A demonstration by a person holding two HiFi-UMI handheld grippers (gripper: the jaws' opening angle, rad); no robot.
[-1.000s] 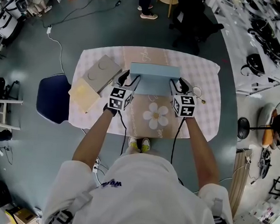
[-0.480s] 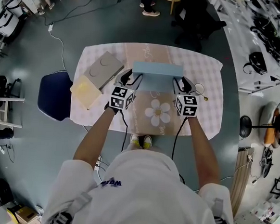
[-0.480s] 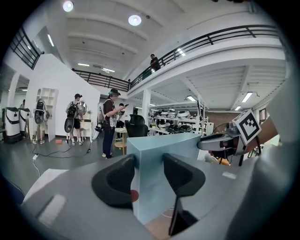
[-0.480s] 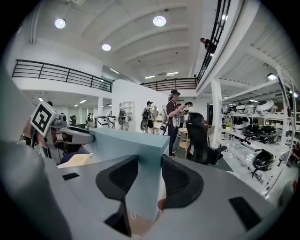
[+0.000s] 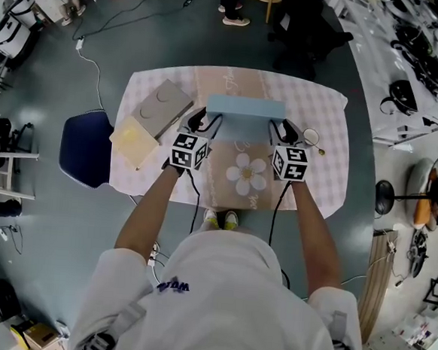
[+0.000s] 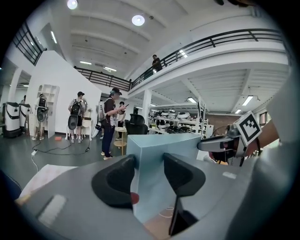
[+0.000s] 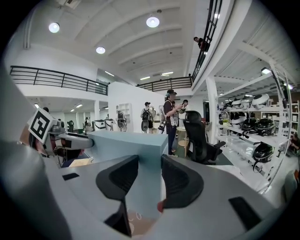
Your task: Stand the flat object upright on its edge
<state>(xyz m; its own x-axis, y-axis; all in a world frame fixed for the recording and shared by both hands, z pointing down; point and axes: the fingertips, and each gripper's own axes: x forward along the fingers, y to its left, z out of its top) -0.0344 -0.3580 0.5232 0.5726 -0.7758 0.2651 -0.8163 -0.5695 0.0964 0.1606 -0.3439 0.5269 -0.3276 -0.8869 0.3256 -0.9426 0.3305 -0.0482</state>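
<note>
Left gripper: your jaws sit partly closed, pads pressing the left end of the blue slab | Right gripper: your jaws are clamped likewise on its right end | Slab: upright on its long edge, spanning between your two grippers, over the desk

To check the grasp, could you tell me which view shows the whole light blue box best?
The head view: the light blue box shows end to end, with the left tool and right tool at its ends. Each gripper view shows only the end clamped between its own jaws.
</note>
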